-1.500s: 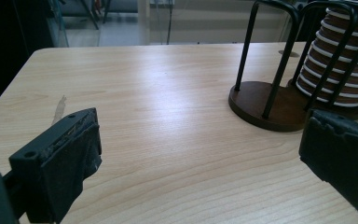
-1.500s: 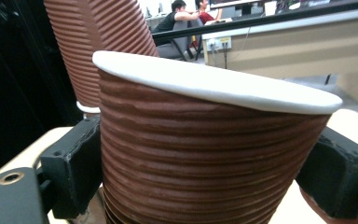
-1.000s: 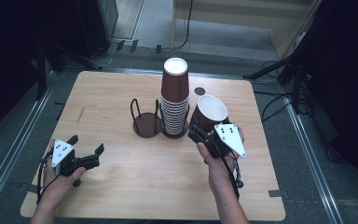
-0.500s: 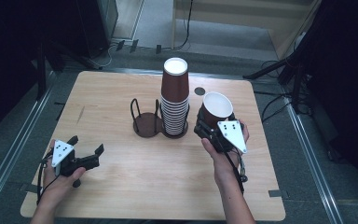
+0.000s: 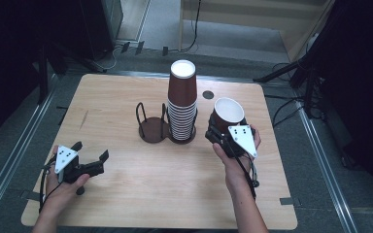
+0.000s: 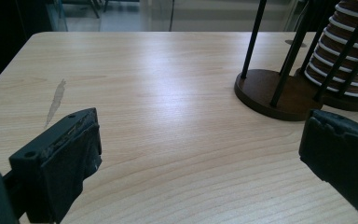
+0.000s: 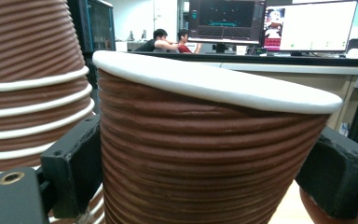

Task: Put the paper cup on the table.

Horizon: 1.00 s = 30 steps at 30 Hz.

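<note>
Over the last second the right gripper [image 5: 219, 135] has tipped the ribbed brown paper cup [image 5: 226, 115] from a lean toward upright and drawn it slightly toward the person, away from the cup stack [image 5: 181, 104]; I judge this a single cup freshly separated and now being carried off to be set down, perhaps in the empty wire holder [image 5: 151, 124] beside the stack. Its jaws are clenched on the cup's sides, holding it just to the right of the stack and, it seems, clear of the bench [image 5: 126, 179]. The left gripper [image 5: 91, 156] has not moved: it rests low at the near left corner, jaws spread with nothing between them. The right gripper view shows both pads pressed on the cup wall [image 7: 205, 154], a detail too small from above. The left gripper view shows the holder's dark round base [image 6: 272, 93] and thin rods from the side.
</note>
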Tool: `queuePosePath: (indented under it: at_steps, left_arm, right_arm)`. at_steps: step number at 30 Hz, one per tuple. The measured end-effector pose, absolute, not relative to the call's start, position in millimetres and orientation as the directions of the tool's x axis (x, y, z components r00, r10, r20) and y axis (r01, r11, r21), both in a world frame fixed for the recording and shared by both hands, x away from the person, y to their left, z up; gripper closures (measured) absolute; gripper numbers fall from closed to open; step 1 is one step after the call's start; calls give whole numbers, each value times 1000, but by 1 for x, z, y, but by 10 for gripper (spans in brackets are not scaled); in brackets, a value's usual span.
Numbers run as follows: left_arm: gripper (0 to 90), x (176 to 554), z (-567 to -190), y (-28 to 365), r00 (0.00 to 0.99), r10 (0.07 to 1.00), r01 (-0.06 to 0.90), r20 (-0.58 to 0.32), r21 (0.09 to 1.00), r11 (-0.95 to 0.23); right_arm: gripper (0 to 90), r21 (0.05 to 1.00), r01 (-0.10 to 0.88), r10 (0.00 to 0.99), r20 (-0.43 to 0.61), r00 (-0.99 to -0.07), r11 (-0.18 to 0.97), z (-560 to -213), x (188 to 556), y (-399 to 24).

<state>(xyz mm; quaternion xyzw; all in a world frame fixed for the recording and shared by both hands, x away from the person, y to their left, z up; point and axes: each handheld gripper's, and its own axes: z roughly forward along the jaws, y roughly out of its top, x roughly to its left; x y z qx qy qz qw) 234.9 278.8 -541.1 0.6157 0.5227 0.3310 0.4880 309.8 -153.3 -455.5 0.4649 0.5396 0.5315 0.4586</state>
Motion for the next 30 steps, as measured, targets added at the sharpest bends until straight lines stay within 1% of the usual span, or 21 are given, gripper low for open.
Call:
queuePosePath:
  at_steps: [17,20,24,28,30]
  left_arm:
    - [0,234,-540,280,235,966,322,-113,946,32]
    - [0,234,-541,279,234,966,322,-111,946,31]
    - [0,234,-542,279,237,966,325,-108,945,26]
    - [0,234,-542,279,237,965,326,-110,945,28]
    - [0,234,-543,279,237,965,327,-109,944,27]
  right_arm:
    - [110,999,38,993,4,-120,1,-469,319,-159]
    - [109,999,48,994,1,-106,4,-472,321,-160]
    - [107,997,65,996,35,-77,-30,-478,325,-163]
    - [107,997,65,997,35,-64,-30,-483,328,-166]
    - [107,998,61,998,17,-55,-14,-487,330,-167]
